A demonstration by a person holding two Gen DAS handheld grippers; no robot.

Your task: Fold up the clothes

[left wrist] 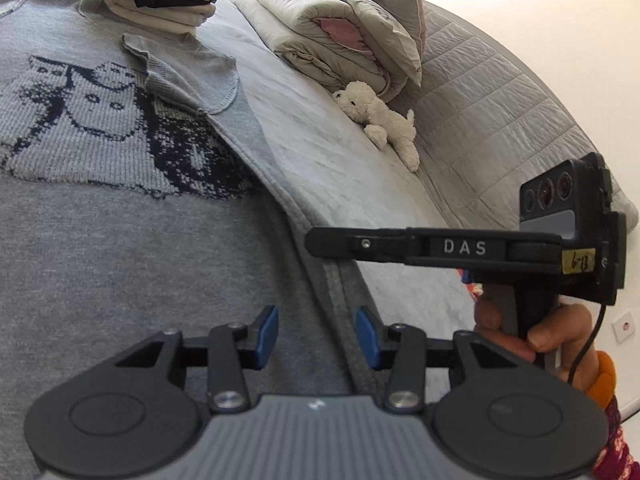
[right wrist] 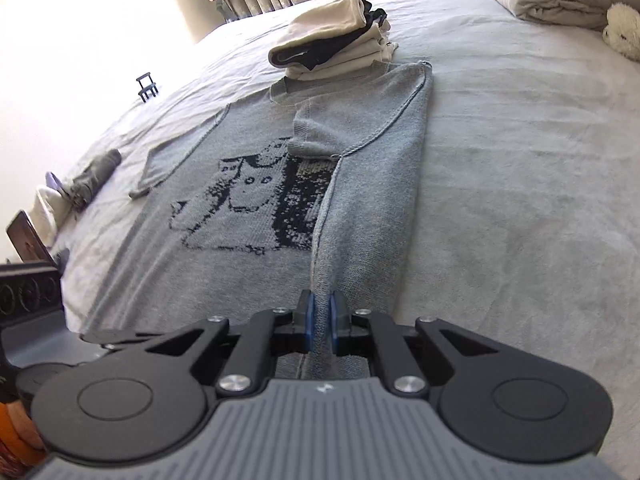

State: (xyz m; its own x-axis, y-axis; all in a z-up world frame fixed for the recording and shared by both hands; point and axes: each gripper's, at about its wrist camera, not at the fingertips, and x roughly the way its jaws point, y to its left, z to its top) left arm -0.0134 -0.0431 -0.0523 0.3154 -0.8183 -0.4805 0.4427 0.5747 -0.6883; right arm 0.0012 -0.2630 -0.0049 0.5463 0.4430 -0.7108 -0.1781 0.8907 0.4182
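My right tongs pinch the folded edge of the grey knitted cat-pattern sweater lying flat on the bed. My left tongs hover half-open above it, holding nothing. With only one side gripped, lifting could drag the hem askew.

Left gripper with jaws parted, angled downward; right gripper pinched nearly closed on sweater fabric.

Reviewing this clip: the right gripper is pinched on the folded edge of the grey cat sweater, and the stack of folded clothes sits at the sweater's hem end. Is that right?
Not quite. The stack of folded clothes sits at the collar end of the grey cat sweater, not the hem end; the right wrist view shows this. The right gripper is indeed pinched on the sweater's folded edge.
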